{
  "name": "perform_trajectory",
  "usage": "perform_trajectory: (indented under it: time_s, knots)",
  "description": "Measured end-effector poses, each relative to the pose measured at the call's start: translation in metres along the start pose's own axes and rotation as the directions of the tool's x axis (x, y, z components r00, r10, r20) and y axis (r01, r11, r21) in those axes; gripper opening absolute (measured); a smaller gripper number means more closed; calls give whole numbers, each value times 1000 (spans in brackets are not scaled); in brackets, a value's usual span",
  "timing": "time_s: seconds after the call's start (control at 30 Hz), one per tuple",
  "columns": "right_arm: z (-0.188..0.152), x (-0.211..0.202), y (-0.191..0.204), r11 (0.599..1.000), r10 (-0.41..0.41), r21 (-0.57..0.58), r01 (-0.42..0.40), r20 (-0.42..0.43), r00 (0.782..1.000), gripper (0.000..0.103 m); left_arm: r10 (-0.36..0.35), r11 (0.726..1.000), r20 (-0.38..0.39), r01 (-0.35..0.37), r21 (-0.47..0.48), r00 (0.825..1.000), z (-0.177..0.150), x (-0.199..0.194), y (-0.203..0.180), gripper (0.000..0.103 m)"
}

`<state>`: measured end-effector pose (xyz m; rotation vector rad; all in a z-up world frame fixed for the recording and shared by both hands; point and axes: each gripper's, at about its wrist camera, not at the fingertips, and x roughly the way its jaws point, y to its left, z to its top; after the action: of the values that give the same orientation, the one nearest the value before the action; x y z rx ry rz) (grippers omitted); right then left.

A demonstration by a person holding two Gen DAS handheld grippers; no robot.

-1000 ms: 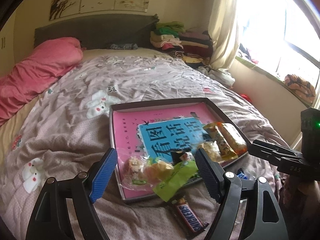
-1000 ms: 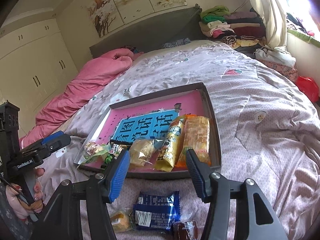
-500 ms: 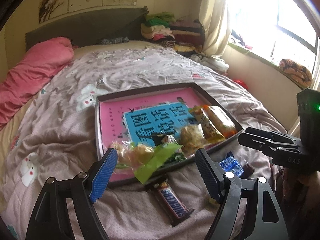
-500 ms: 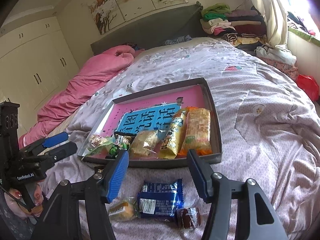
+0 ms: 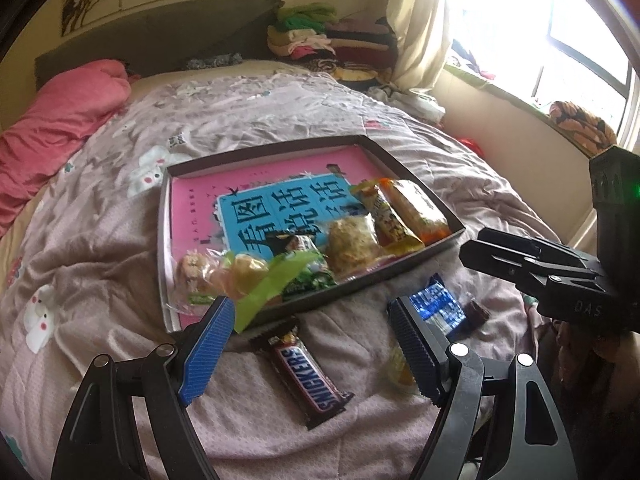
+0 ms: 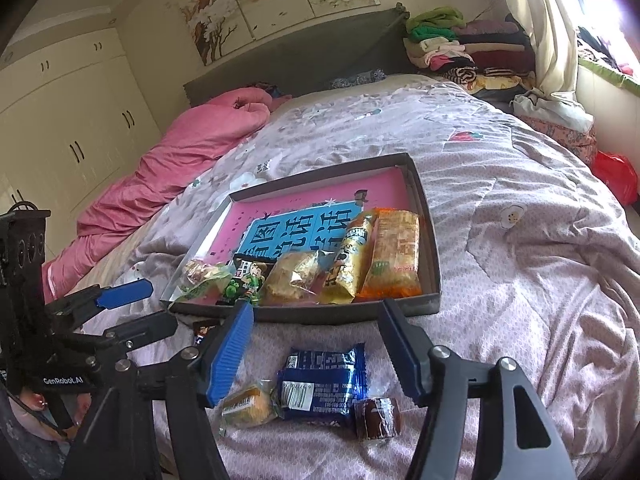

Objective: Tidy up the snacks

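A shallow dark tray with a pink and blue liner lies on the bed and holds several wrapped snacks along its near edge. A Snickers bar lies on the quilt in front of it, between the fingers of my open, empty left gripper. A blue packet, a small yellow cake and a brown sweet lie on the quilt below my open, empty right gripper.
A pink duvet lies bunched at the bed's far left. Folded clothes are stacked at the headboard's right. A window and sill are on the right. White wardrobes stand on the left.
Both grippers have drawn back toward the bed's near edge, so the tray looks farther off and the loose snacks on the quilt have come into fuller view. Both stay open.
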<state>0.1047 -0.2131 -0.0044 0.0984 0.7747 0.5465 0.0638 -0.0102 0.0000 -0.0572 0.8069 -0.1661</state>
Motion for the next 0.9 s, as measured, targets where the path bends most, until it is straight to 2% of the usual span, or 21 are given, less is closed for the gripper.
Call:
perform_trajectory:
  time_s: [0.57, 0.9]
  knots:
    - [-5, 0, 4, 1000, -1, -27, 0, -35, 999, 69, -65, 996, -90, 69, 47, 994, -15, 8, -21, 81]
    - [-9, 3, 1, 1000, -6, -14, 5, -58, 998, 73, -166, 985, -173, 172, 23, 971, -26, 22, -31, 83]
